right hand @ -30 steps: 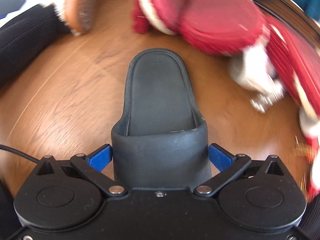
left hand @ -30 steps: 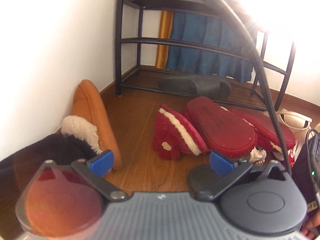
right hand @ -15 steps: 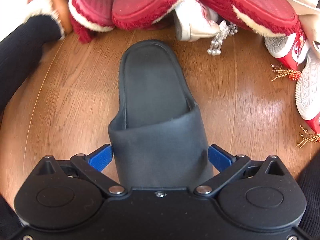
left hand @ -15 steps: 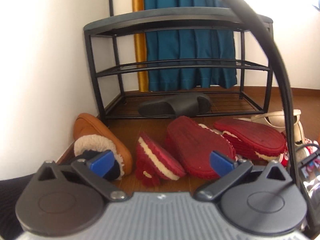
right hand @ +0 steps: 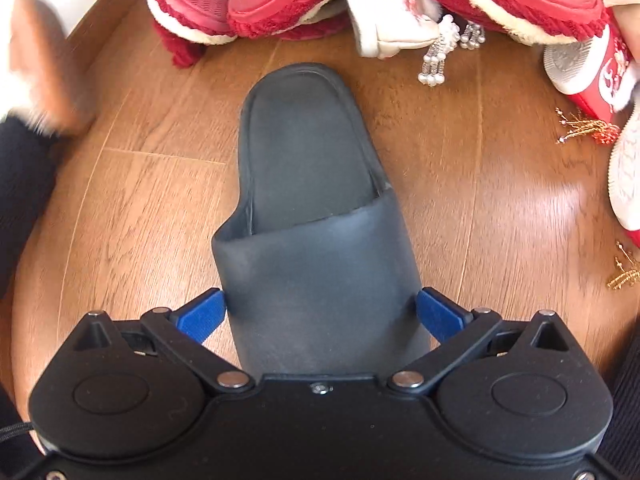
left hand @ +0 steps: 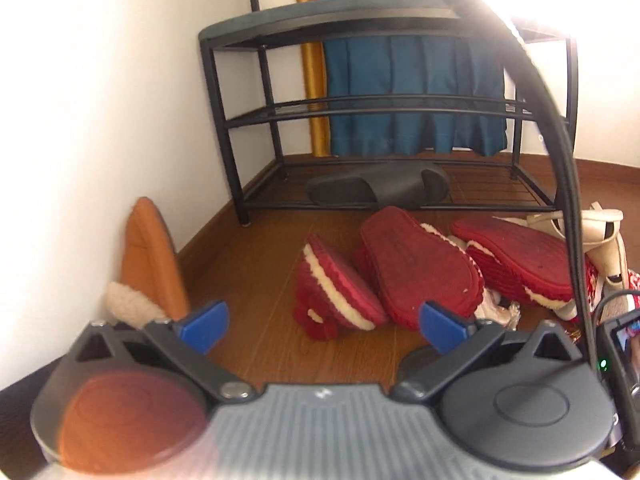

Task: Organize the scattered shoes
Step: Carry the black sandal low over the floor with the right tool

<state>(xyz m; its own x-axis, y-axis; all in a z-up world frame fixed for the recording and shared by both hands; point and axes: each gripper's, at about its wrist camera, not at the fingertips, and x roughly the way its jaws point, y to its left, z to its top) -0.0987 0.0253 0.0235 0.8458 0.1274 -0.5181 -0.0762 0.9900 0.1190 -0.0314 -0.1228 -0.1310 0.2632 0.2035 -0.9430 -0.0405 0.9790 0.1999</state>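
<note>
**Right gripper clamped on dark slide; left gripper spread and unloaded**

Change since half a second ago: the right-wrist view sits slightly closer to the shoe pile, and the left-wrist view has swung so the rack stands further right and more of the wall shows.

Right gripper: blue fingers press both flanks of the dark grey slide at its toe strap, heel pointing away over the wood floor.

Left gripper: jaws wide apart, nothing between them, aimed level across the floor towards the rack.

Surroundings, near to far: a tan fleece-lined slipper leans on the white wall. Three red slippers lie overturned in a heap, touching one another, with a cream shoe at their right. Beyond, the matching dark slide rests on the bottom tier of the black shoe rack. A black cable crosses the right of the left-wrist view.
</note>
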